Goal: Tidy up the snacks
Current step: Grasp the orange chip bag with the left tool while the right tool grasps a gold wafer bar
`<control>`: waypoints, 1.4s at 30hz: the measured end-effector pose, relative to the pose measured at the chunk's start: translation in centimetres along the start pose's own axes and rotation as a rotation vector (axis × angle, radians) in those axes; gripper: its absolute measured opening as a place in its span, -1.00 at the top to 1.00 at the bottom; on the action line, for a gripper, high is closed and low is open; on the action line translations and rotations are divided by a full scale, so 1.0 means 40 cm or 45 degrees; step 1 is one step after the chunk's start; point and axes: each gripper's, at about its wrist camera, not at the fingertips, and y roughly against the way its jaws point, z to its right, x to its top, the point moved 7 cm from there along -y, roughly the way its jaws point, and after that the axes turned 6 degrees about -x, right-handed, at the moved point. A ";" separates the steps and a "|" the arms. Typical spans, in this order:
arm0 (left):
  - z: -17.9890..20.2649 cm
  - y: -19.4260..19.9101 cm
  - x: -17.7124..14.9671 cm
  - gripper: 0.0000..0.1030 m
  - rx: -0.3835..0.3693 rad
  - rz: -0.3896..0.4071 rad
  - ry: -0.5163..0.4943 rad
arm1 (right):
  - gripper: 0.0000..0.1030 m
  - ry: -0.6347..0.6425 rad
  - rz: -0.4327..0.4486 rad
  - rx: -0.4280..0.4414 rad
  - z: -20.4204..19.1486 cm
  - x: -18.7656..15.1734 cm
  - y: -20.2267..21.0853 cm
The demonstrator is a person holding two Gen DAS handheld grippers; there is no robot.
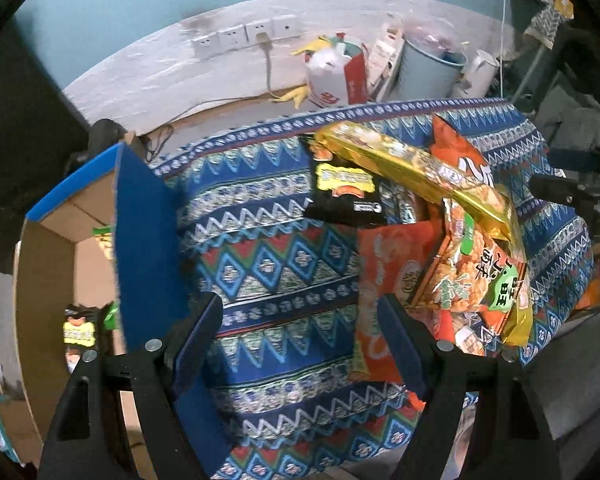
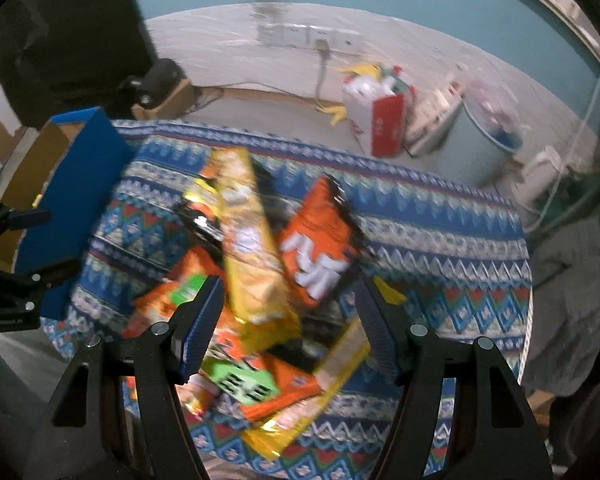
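Snack packets (image 2: 260, 280) lie in a loose, overlapping heap on a table covered by a blue patterned cloth (image 1: 260, 264), toward the cloth's right edge in the left wrist view. A long yellow packet (image 2: 248, 240) lies across the top, beside an orange packet with white lettering (image 2: 320, 256); a black packet (image 1: 346, 196) sits at the heap's far side. A blue cardboard box (image 1: 140, 240) stands open at the cloth's left edge with a few packets inside. Behind the table, a white and teal wall carries a row of sockets (image 1: 246, 36); a red-and-white bag (image 1: 336, 80) and a pale bucket (image 1: 428, 72) stand below it. The left gripper (image 1: 300, 340) and the right gripper (image 2: 290, 320) both hang spread wide, holding nothing, the right one above the heap.
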 end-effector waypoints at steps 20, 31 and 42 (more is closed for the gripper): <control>0.168 -0.173 -0.027 -0.64 -0.277 -0.178 0.030 | -0.31 -0.275 -0.328 -0.040 0.156 -0.205 -0.201; 0.154 -0.268 -0.031 -0.68 -0.139 -0.244 -0.073 | -0.17 -0.176 -0.398 -0.042 0.127 -0.219 -0.301; 0.053 -0.303 -0.037 -0.68 -0.032 -0.274 0.012 | 0.27 -0.139 -0.356 -0.205 0.200 -0.183 -0.327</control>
